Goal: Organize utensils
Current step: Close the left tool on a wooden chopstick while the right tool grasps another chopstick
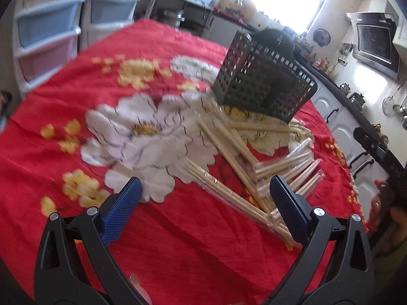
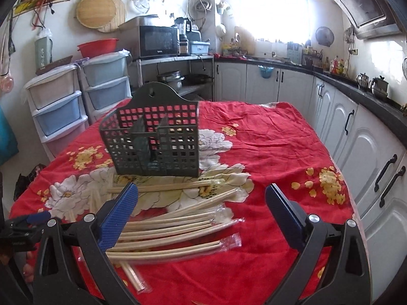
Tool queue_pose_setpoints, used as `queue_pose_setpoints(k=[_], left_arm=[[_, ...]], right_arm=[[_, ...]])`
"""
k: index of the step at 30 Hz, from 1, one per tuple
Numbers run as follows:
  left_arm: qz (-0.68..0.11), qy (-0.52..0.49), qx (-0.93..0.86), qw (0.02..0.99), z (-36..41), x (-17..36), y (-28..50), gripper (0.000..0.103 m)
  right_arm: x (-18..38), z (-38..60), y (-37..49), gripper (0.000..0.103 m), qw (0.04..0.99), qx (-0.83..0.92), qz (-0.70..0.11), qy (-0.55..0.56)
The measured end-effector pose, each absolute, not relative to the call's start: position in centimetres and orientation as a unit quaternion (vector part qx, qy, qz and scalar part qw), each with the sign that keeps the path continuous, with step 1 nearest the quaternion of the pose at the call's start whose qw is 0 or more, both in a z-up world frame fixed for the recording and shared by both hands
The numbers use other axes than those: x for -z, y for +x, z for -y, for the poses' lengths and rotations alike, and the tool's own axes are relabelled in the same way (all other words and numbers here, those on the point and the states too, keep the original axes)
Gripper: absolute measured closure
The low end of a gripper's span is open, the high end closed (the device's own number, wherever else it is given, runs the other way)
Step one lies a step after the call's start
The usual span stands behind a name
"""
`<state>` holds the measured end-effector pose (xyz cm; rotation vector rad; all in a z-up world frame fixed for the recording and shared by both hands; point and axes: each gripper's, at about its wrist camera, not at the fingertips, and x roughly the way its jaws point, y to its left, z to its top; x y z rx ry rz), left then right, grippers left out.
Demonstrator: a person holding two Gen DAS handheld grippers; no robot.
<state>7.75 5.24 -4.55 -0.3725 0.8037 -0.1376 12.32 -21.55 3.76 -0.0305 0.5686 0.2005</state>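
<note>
A dark slotted basket (image 2: 155,139) stands upright on the bench (image 2: 274,147), which is covered by a red flowered cloth. Wrapped chopsticks (image 2: 178,226) lie scattered on the cloth just in front of the basket. The left gripper (image 1: 203,195) and the right gripper (image 2: 202,198) hover over the chopsticks, each with jaws wide apart and holding nothing.

bright window (image 2: 273,7) | white cabinets (image 2: 361,137) | plastic drawers (image 2: 57,101) | microwave (image 2: 157,41)

tablecloth (image 2: 267,137): red, white and yellow flowers | basket (image 2: 155,142): dark grey-green grid | chopsticks (image 2: 173,231): pale tan
</note>
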Motion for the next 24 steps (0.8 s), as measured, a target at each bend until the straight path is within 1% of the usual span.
queue_pose_setpoints(k=[1,3,4,6,12,13,14,16,18,21,22,24], left_arm=[[-0.396,-0.187,0.07,0.896,-5.3,4.8,8.0,0.012],[-0.402,-0.199,0.076,0.89,-5.4,5.1,8.3,0.022],[-0.406,-0.202,0.078,0.888,-5.4,5.2,8.5,0.024],[-0.412,-0.206,0.08,0.884,-5.4,5.3,9.0,0.034],[-0.427,-0.215,0.095,0.873,-5.3,5.5,10.3,0.042],[-0.428,-0.215,0.096,0.873,-5.3,5.5,10.5,0.043],[-0.43,-0.215,0.096,0.872,-5.3,5.6,10.7,0.044],[-0.433,-0.212,0.095,0.871,-5.3,5.7,11.1,0.047],[-0.434,-0.209,0.092,0.872,-5.3,5.7,11.4,0.053],[-0.433,-0.204,0.089,0.874,-5.3,5.8,11.7,0.061],[-0.433,-0.202,0.088,0.874,-5.4,5.9,11.8,0.063],[-0.432,-0.2,0.083,0.876,-5.6,6.0,12.1,0.071]], right_arm=[[-3.6,21.7,12.8,0.006,0.953,-0.098,-0.287,-0.014],[-3.1,22.2,13.9,0.006,0.948,-0.097,-0.302,-0.01],[-2.8,22.5,14.4,0.006,0.946,-0.097,-0.308,-0.008],[-2.3,22.8,15.4,0.006,0.942,-0.093,-0.321,-0.009],[-0.3,23.6,18.3,0.008,0.922,-0.094,-0.376,-0.001],[0.0,23.5,18.5,0.012,0.919,-0.094,-0.383,-0.001],[0.5,23.6,19.1,0.019,0.913,-0.094,-0.396,0.001],[1.1,23.8,19.8,0.022,0.905,-0.099,-0.414,0.013],[1.9,24.3,20.6,0.026,0.894,-0.102,-0.435,0.033],[2.8,25.1,22.0,0.036,0.88,-0.105,-0.457,0.069],[3.1,25.5,22.4,0.04,0.874,-0.105,-0.467,0.084],[3.8,26.1,23.4,0.048,0.861,-0.11,-0.484,0.114]])
